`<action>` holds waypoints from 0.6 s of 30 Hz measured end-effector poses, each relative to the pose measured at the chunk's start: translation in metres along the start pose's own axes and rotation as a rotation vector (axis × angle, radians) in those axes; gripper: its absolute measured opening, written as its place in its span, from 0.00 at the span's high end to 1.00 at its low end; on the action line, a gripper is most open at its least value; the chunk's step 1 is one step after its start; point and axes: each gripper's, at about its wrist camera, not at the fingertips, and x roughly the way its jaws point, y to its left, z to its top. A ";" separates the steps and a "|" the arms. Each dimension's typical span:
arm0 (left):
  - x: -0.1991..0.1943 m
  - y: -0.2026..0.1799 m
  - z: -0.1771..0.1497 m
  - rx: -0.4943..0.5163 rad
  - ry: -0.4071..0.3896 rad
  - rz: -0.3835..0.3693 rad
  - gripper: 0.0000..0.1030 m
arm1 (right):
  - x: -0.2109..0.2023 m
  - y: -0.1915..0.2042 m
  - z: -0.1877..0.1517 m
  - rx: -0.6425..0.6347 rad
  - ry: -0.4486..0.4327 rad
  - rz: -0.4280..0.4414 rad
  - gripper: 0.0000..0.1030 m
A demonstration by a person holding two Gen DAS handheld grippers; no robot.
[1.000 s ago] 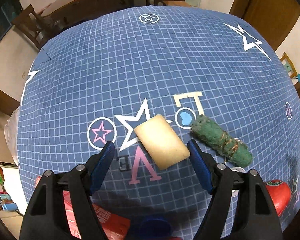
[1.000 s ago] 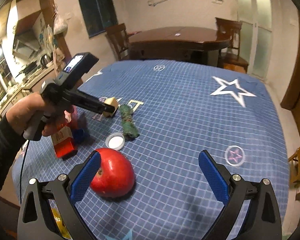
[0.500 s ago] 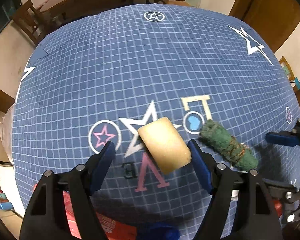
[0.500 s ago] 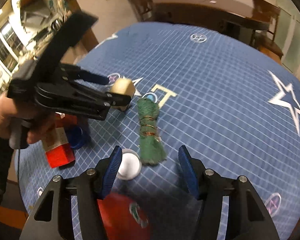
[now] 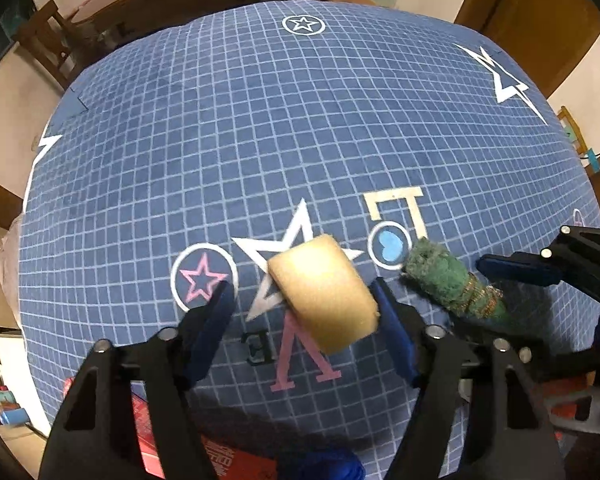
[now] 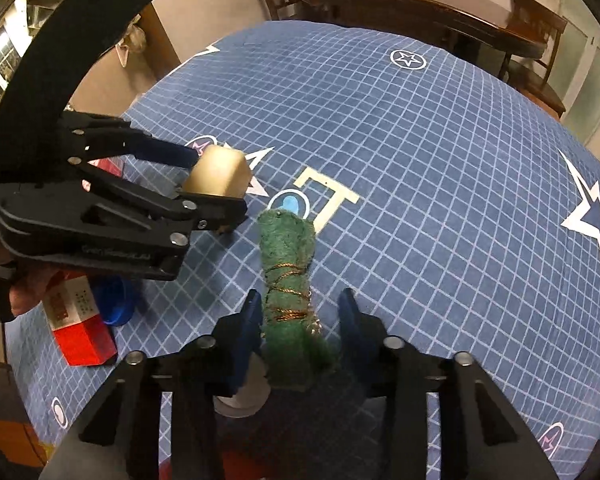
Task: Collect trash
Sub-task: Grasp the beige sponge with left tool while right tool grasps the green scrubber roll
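Green roll (image 6: 287, 280): lies on the blue checked tablecloth (image 6: 440, 184), long axis pointing straight away from the right gripper (image 6: 300, 320).
Right gripper: half open, fingers either side of the roll's near end, the left one touching or nearly so, not clamped.
Left gripper (image 5: 304, 312): wide apart around the yellow sponge (image 5: 324, 292), which looks tilted up; whether it grips, I cannot tell.
Nearer the roll: the right gripper.
Likely next: closing across the roll's width.

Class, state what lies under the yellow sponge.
The yellow sponge hangs tilted between the left gripper's fingers. Under it shows the blue checked tablecloth with its white star; part of the print is covered.
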 end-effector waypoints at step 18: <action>-0.077 -0.034 -0.042 -0.003 -0.275 -0.006 0.63 | -0.064 0.001 -0.031 0.097 -0.253 -0.080 0.82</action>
